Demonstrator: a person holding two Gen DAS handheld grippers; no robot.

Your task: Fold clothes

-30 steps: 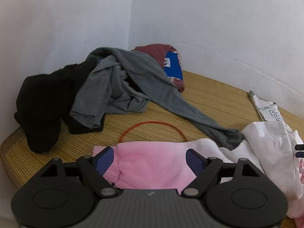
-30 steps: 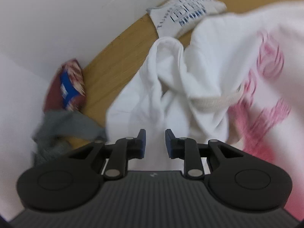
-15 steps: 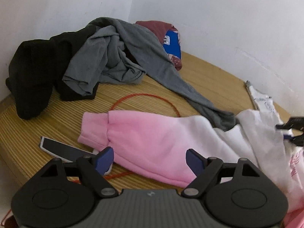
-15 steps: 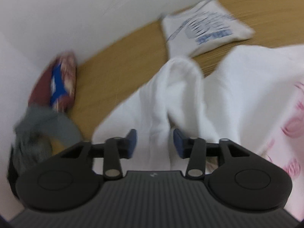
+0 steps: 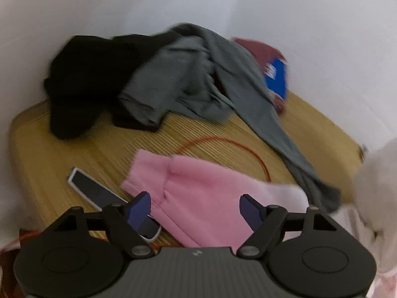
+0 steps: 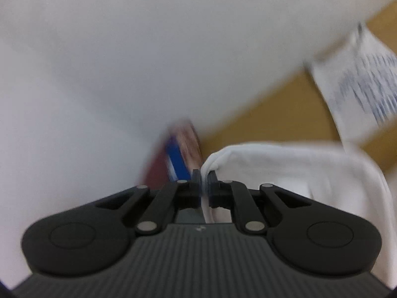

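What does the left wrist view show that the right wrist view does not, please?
Only the left wrist view shows the open left hand-held gripper above the pink sleeve, the black garment, grey garment, orange cord and phone. Only the right wrist view shows the right hand-held gripper, just closed on a white fold, and the printed white cloth. Both show the maroon-and-blue garment and bamboo mat.

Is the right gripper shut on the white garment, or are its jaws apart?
Shut on it. The right gripper has just closed, its jaws nearly together with a fold of the white garment pinched between them.
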